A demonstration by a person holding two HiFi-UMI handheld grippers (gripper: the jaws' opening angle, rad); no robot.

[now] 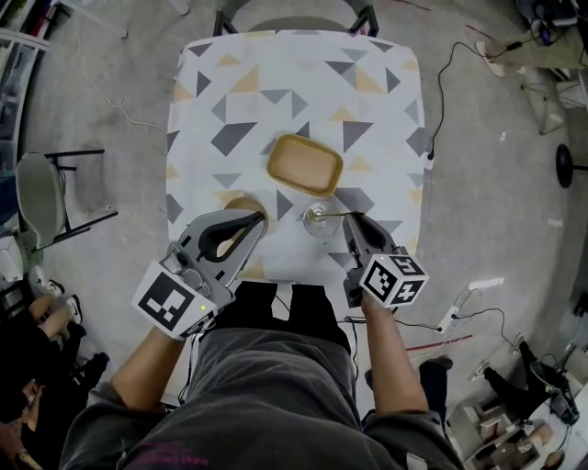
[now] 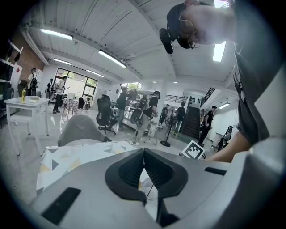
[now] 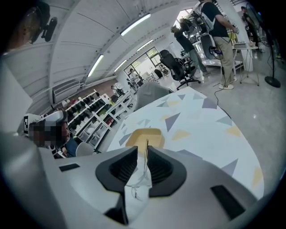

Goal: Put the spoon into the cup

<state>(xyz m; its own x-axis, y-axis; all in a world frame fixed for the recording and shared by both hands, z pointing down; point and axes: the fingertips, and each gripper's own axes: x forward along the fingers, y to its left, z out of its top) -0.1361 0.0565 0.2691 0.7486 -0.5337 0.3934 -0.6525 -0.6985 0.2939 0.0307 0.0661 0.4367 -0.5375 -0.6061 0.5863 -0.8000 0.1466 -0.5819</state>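
A clear glass cup (image 1: 319,221) stands near the table's front edge. A thin gold spoon (image 1: 338,216) runs from inside the cup's rim rightwards to my right gripper (image 1: 353,221), which is shut on its handle. In the right gripper view the spoon handle (image 3: 146,150) stands between the jaws of the right gripper (image 3: 144,154), with the glass cup (image 3: 137,190) below it. My left gripper (image 1: 260,220) is shut with nothing in it, just left of the cup and above a round brown dish (image 1: 241,206). In its own view the left gripper (image 2: 144,154) has its tips touching.
A tan rectangular tray (image 1: 304,163) lies at the middle of the table (image 1: 294,83), which has a triangle-patterned cloth. A chair (image 1: 294,16) stands at the far side, another chair (image 1: 41,197) to the left. Cables lie on the floor to the right.
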